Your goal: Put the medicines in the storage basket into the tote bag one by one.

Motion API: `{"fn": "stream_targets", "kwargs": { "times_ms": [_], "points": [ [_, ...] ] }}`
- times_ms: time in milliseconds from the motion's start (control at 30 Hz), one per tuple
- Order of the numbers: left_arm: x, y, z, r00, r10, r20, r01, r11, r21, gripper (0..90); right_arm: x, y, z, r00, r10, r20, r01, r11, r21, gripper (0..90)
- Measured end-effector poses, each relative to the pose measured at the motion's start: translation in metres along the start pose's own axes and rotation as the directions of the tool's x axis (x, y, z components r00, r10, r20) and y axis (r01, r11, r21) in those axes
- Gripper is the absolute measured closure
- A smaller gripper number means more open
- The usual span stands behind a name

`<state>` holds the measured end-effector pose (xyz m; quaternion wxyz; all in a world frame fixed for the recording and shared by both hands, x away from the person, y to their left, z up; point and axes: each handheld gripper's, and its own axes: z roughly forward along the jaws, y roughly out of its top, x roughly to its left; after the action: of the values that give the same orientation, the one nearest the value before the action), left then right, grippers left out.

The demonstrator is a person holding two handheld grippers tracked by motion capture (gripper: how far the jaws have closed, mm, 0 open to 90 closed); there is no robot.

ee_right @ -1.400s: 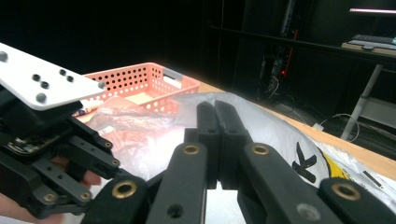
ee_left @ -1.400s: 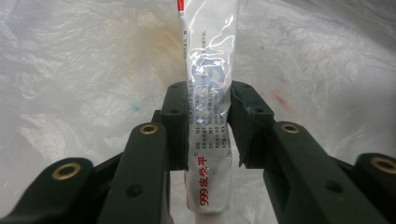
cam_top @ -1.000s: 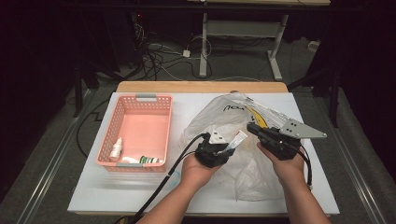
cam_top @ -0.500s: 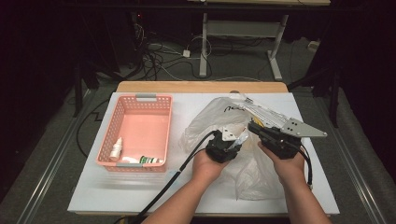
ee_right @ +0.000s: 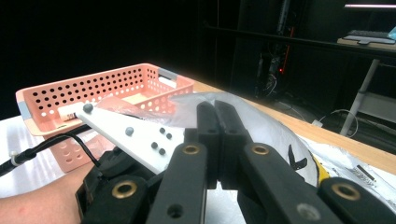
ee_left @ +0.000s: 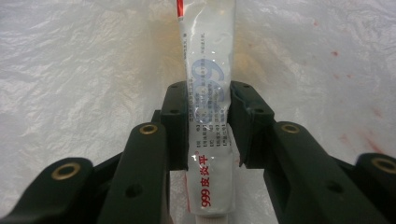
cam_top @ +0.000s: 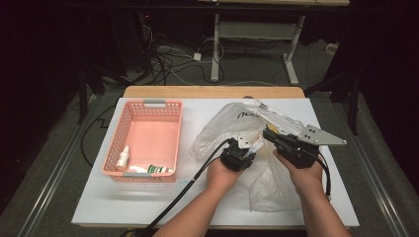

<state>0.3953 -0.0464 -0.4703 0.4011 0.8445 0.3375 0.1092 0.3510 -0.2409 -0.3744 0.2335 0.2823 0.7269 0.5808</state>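
Left hand-held gripper [ee_left: 208,121] grips a tube [ee_left: 208,93] over the bag [cam_top: 232,128]; right hand-held gripper [ee_right: 215,112] is closed, pinching the bag's film.

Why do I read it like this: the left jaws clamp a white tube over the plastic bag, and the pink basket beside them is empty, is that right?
Not quite. The basket is not empty: the high view shows a small white bottle and a green-and-white tube lying in it. The rest holds: the left gripper clamps a white tube over the plastic bag, as the left gripper view shows.
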Motion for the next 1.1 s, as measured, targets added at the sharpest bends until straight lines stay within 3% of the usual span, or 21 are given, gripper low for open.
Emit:
{"fn": "stream_targets", "kwargs": {
  "times_ms": [267,300,433,600,667,933,1100],
  "points": [
    [0.001,-0.003,0.007,1.0,0.003,-0.001,-0.003,0.9996,0.027,67.3,-0.001,0.001,-0.003,1.0,0.0,0.003,0.0,1.0,-0.009,90.0],
    [0.001,-0.003,0.008,0.9999,-0.014,-0.004,0.014,0.9998,0.014,67.3,-0.001,0.001,-0.003,1.0,0.004,0.003,-0.004,1.0,-0.01,90.0],
    [0.002,-0.002,0.01,0.9997,-0.022,-0.009,0.022,0.9997,0.008,67.2,-0.002,0.0,-0.003,1.0,0.007,0.004,-0.007,1.0,-0.007,90.0],
    [0.003,-0.002,0.009,0.9999,0.003,-0.011,-0.002,0.9998,0.018,66.6,-0.001,0.0,-0.003,1.0,0.005,0.003,-0.005,1.0,-0.009,90.0],
    [0.001,-0.002,0.008,1.0,-0.009,0.004,0.009,0.9999,0.008,63.6,-0.002,0.001,-0.003,1.0,0.007,0.004,-0.007,1.0,-0.008,90.0],
    [-0.004,-0.009,-0.008,0.9996,0.005,0.026,-0.005,0.9997,-0.023,53.5,-0.003,-0.001,-0.004,1.0,0.002,0.005,-0.002,1.0,-0.004,90.0],
    [-0.006,-0.021,-0.025,0.9972,0.02,0.073,-0.017,0.999,-0.042,46.8,-0.003,0.0,-0.006,1.0,0.005,0.006,-0.005,1.0,-0.003,90.0]
  ]
}}
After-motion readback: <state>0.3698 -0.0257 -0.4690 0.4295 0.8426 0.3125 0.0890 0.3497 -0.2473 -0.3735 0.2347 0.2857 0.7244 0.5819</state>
